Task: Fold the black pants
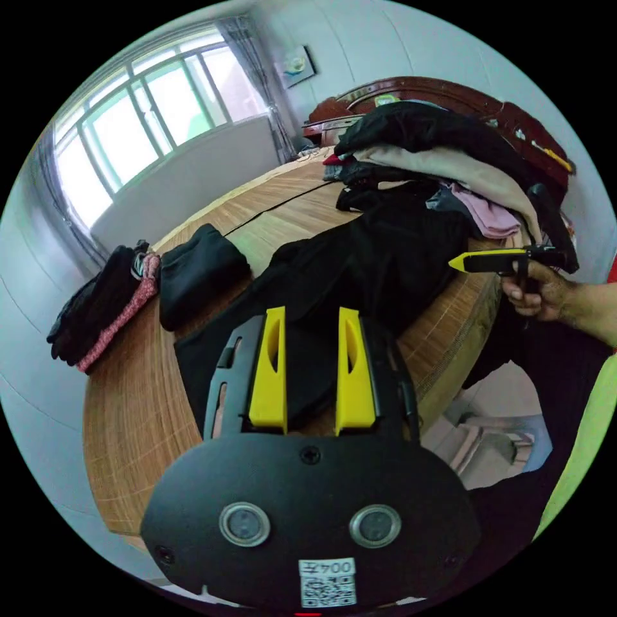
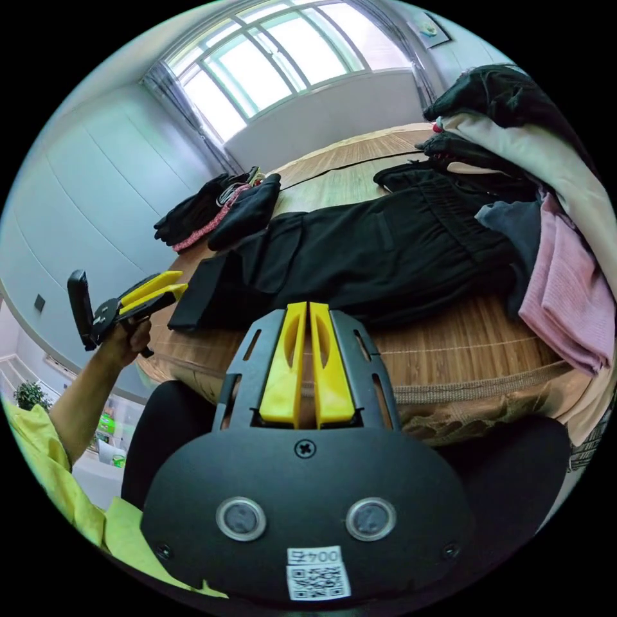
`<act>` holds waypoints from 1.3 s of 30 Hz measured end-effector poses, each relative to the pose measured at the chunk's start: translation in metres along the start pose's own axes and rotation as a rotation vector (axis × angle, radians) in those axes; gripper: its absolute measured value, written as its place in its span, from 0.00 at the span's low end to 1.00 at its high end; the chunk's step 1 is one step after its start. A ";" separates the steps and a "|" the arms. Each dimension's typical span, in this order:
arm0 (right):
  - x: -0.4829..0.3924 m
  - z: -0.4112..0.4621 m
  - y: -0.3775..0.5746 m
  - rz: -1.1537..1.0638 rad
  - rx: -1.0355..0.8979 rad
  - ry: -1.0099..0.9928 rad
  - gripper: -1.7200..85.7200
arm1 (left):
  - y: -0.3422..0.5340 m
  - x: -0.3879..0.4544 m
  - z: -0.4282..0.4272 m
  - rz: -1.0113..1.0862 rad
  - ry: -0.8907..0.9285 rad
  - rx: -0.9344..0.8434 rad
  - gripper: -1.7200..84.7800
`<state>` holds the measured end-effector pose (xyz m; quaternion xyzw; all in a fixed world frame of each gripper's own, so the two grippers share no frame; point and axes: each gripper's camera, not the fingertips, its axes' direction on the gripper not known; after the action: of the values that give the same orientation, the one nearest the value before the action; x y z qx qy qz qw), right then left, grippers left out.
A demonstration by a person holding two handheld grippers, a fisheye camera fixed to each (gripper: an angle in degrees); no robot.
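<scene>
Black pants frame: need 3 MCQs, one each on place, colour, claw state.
1. Where do the black pants lie?
A. spread on the mat
B. on the floor
C. held up in the air

2. What colour is the garment at the edge of the pile beside the pants' waistband?
A. green
B. pink
C. orange

3. How do the jaws of the right claw stand?
A. wide apart
B. clamped on the pants
C. closed, holding nothing

Answers: 1 A, the pants lie flat on the mat; 2 B, pink fabric lies beside the waistband; 3 C, the jaws meet short of the pants.
</scene>
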<state>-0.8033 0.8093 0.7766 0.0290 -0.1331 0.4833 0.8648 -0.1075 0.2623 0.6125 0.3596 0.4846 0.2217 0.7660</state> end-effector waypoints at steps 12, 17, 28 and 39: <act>-0.150 0.047 -0.037 -0.305 -0.006 -0.009 0.01 | 0.036 -0.107 -0.015 -0.410 -0.305 -0.179 0.11; -0.267 0.123 -0.065 -0.627 -0.208 0.106 0.01 | 0.093 -0.169 0.005 -0.659 -0.206 -0.285 0.13; -0.164 0.139 -0.086 -0.224 -0.303 0.599 0.01 | 0.123 -0.207 -0.025 -0.719 -0.121 -0.274 0.13; -0.199 0.114 -0.019 -0.391 -0.273 0.236 0.01 | 0.142 -0.232 -0.053 -0.799 -0.089 -0.249 0.11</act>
<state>-0.9096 0.6143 0.8366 -0.1196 -0.0872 0.2844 0.9472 -0.2542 0.2117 0.8417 0.0575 0.5217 -0.0517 0.8496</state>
